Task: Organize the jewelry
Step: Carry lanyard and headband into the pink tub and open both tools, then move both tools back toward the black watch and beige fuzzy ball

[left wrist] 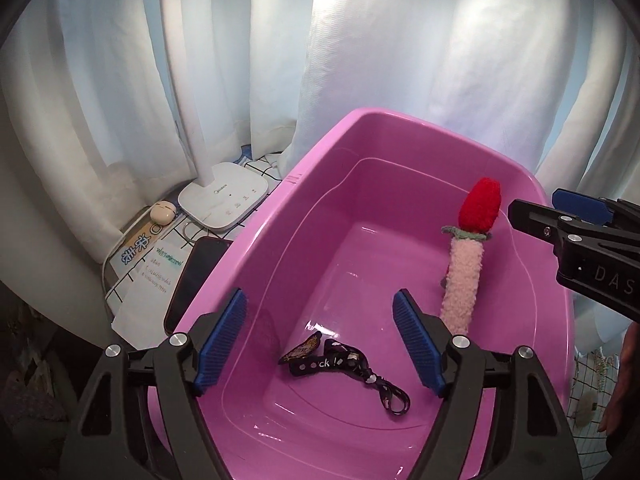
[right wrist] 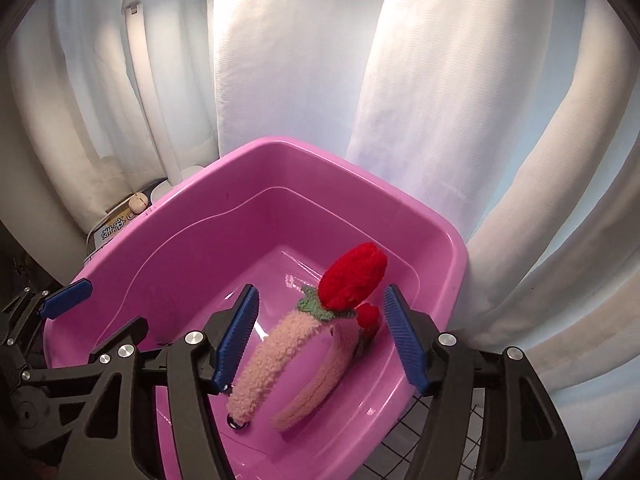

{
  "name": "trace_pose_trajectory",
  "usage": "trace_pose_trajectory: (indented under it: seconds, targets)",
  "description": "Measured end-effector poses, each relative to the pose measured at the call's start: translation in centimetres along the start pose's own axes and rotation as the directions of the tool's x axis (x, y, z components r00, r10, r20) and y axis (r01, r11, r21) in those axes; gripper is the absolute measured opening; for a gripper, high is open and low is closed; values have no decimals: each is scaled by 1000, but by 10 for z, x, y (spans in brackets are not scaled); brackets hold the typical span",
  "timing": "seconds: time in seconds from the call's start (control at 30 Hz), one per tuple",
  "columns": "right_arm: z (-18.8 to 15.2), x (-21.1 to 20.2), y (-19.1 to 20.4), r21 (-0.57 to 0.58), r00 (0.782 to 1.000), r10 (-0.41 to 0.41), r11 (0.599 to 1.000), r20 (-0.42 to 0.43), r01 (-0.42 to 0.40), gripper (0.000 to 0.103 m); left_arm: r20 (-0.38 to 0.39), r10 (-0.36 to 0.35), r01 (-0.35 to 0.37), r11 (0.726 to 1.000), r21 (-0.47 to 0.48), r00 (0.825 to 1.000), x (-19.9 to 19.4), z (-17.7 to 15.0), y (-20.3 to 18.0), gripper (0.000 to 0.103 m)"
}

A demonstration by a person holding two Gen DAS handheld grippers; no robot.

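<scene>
Left gripper [left wrist: 320,344]: fingers [left wrist: 222,342] spread apart, nothing between the pads. Directly below them a black printed strap [left wrist: 340,368] with a metal clasp lies loose on the floor of the pink tub [left wrist: 256,240].

Right gripper [right wrist: 320,336]: fingers [right wrist: 404,340] likewise spread and released. The fuzzy pink headband [right wrist: 276,356] with its red knitted flower [right wrist: 354,276] sits inside the gap but touches neither pad as far as can be seen; it rests on the tub floor, tilted toward the right wall. Both items are in the tub.

Risks, as judged: the headband stands on its ends and could roll or tip if a finger brushes it on the way out. The strap's clasp could snag a pad if the left fingers dip lower. The two grippers stand near each other over the same tub, so a sideways move may knock them together.

Clearance: the tub rim sits just beside both sets of fingers; open room is upward. A lamp base [left wrist: 224,200] and a phone [left wrist: 192,280] crowd the bench left of the tub, and curtains [left wrist: 400,60] hang close behind.
</scene>
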State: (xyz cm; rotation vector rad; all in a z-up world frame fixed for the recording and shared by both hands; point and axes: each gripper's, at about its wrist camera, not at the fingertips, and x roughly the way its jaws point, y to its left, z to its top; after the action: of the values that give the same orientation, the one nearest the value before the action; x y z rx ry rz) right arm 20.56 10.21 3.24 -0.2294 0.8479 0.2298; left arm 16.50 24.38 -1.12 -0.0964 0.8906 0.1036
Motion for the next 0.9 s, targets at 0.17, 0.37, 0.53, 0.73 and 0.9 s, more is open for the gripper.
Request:
trace_pose_trajectory:
  seconds: [0.17,0.37,0.53,0.73,0.9]
  targets:
    - [-6,1,-4,47,1000,17,999,3,-17,62,4,2,-2,1000,9,1000,-4,-3,-3,75]
    - [-25,-9,-17,110,999,42,993,12,-43,62,19,7,-7,1000,24,1000,-17,-12,-11,83]
    - [-49,-25,-24,155,997,67,985,41,-72,62,43,25,-26,999,28,999,-35,-19,-17,95]
    - [-85,-58,-42,215,993,73,972,95,-92,62,36,10,-12,999,38,999,-54,-29,-28,97]
    - [-130,-96,-73,272,991,18,961,132,-54,65,47,-19,17,999,50,999,-75,-38,-48,97]
